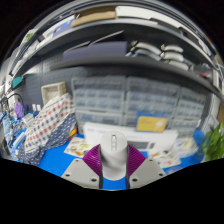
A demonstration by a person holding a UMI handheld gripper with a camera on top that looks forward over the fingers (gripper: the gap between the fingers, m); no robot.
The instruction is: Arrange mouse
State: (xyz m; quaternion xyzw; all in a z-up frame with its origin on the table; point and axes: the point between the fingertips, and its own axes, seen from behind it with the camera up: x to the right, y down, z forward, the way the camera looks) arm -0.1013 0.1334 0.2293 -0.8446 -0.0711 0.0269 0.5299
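Two purple pads of the tongs [114, 165] press on a white mouse [114, 152], held above the blue desk [55, 153]. Carrying appears under way; next, I judge, comes lowering it to its spot, then easing open.

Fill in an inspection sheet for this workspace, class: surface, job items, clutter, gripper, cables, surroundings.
Surface: blue table top, partly covered.
Job's things: white mouse between the fingers, resting on the table; contact with the pads unclear.
Clutter: flat cards or papers left of the mouse, more on the right; yellow box behind.
Grippers: gripper low over the table, purple pads flanking the mouse.
Cables: nothing seen.
Surroundings: small-drawer cabinets, shelves above, patterned cloth left, green plant right.
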